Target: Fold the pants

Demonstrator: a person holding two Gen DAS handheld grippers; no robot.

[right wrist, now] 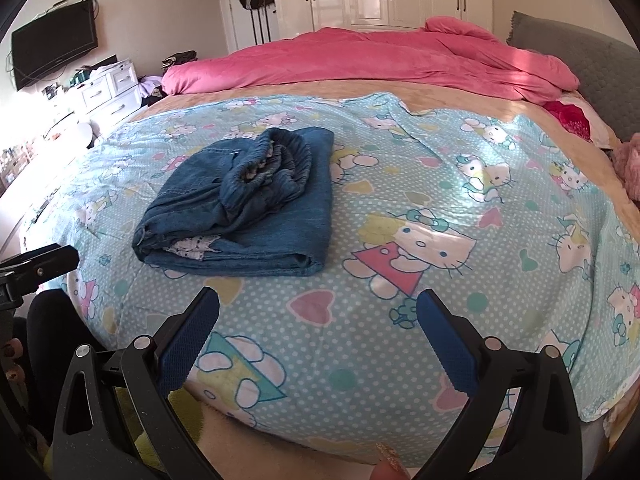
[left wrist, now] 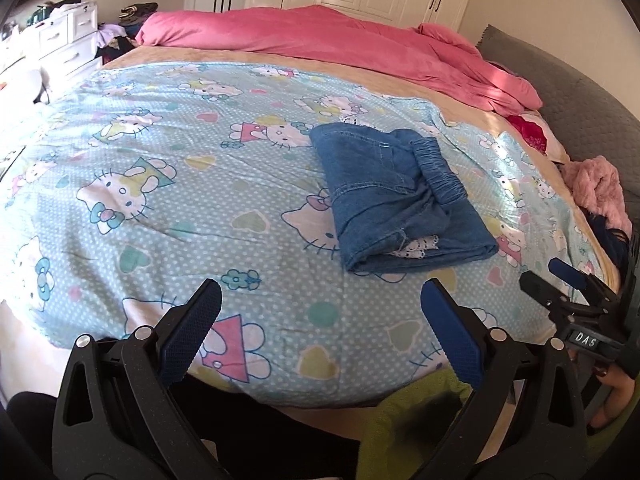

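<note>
Blue denim pants (left wrist: 396, 200) lie folded into a compact bundle on the light blue cartoon-cat blanket (left wrist: 160, 184), elastic waistband on top. They also show in the right wrist view (right wrist: 248, 204), left of centre. My left gripper (left wrist: 320, 300) is open and empty, held back near the bed's front edge, short of the pants. My right gripper (right wrist: 318, 308) is open and empty, also near the front edge, to the right of the pants. The right gripper shows at the right edge of the left wrist view (left wrist: 548, 276).
A pink duvet (left wrist: 320, 44) is bunched along the far side of the bed. A grey headboard (right wrist: 580, 60) stands at the right, with pink fluffy fabric (left wrist: 596, 184) beside it. White drawers (right wrist: 108, 88) and a wall TV (right wrist: 56, 48) stand at the left.
</note>
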